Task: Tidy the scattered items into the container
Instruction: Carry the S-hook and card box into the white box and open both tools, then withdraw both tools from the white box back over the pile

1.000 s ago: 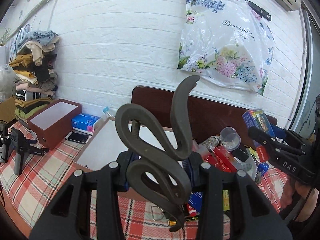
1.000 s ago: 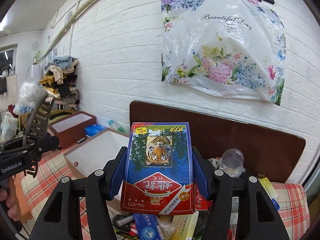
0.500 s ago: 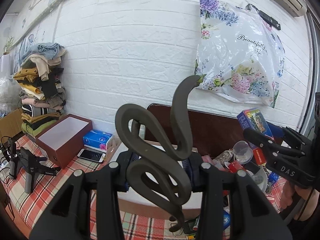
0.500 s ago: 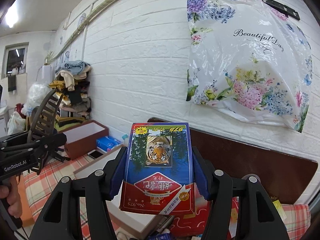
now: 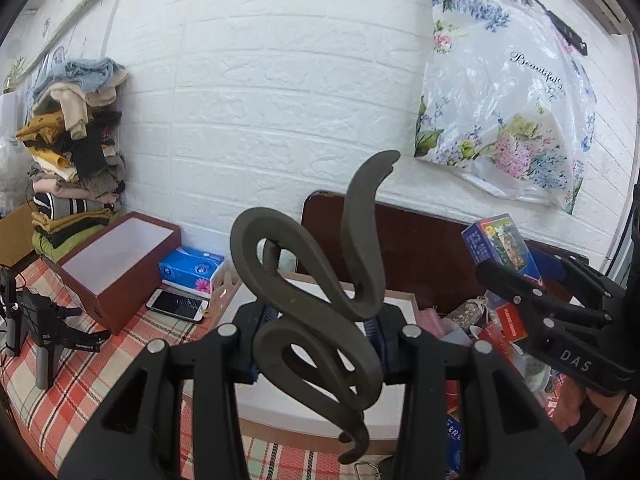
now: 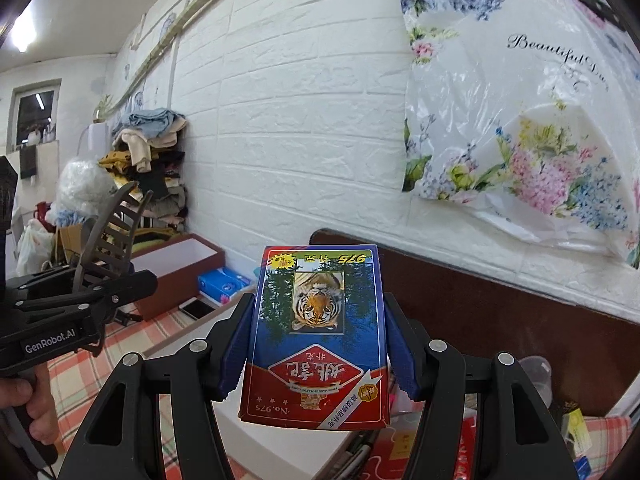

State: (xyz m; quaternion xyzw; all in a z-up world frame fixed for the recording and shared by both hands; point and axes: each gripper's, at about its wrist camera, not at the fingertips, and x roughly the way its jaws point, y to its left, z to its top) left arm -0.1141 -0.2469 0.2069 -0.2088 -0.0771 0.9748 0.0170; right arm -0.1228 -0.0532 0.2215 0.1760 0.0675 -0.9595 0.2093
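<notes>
My left gripper point(image 5: 316, 340) is shut on a dark grey wavy hair claw clip point(image 5: 316, 308) and holds it up over the open white-lined box point(image 5: 396, 300). My right gripper point(image 6: 320, 344) is shut on a blue and red playing-card box with a tiger picture point(image 6: 320, 336), held above the same box point(image 6: 280, 432). In the left wrist view the right gripper point(image 5: 532, 292) shows at the right with the card box point(image 5: 500, 248). In the right wrist view the left gripper point(image 6: 108, 284) shows at the left with the clip point(image 6: 108, 232).
A pile of scattered small items point(image 5: 492, 328) lies right of the box on the checked cloth point(image 5: 80, 380). A brown box point(image 5: 116, 264), a blue tissue pack point(image 5: 192, 270), a phone point(image 5: 176, 304) and a spare gripper point(image 5: 40, 332) lie left. A brown headboard point(image 5: 420, 248) stands behind.
Both grippers have lifted and tilted upward while keeping their loads, so more wall shows. The right gripper has come closer over the white box.
</notes>
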